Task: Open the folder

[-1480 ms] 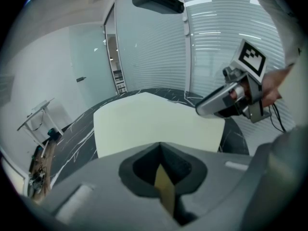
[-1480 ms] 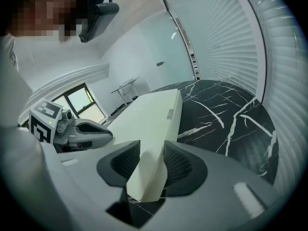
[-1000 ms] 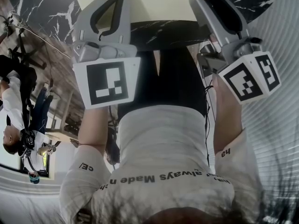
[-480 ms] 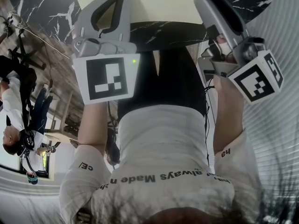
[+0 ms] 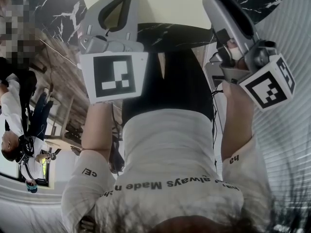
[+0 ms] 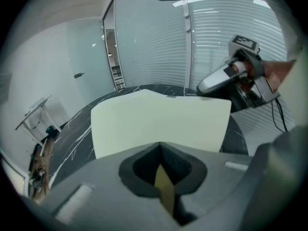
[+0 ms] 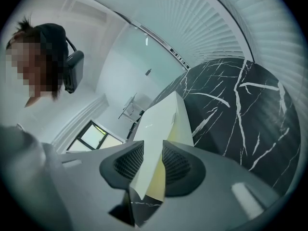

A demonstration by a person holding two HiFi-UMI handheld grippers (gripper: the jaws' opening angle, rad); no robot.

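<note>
A pale yellow folder (image 6: 159,121) lies on the black marble table (image 7: 231,105), its near edge toward me. My left gripper (image 6: 163,186) is shut on that near edge; a thin yellow strip shows between its jaws. My right gripper (image 7: 150,165) is at the folder's corner (image 7: 161,117). Its jaws are closing, with the raised cover and the yellow inner leaf between the pads, not visibly pinched. In the head view the left gripper (image 5: 115,6) and the right gripper (image 5: 228,13) both reach to the folder (image 5: 165,1) at the top.
The person's white-shirted torso (image 5: 170,169) fills the lower head view. Slatted blinds (image 5: 284,140) line the right side, and glass walls stand beyond the table (image 6: 144,47). Other people (image 5: 14,110) are at the far left. A small stand (image 6: 36,117) is left of the table.
The right gripper has rolled a little and its marker cube has shifted right in the head view. The left gripper has stayed in place.
</note>
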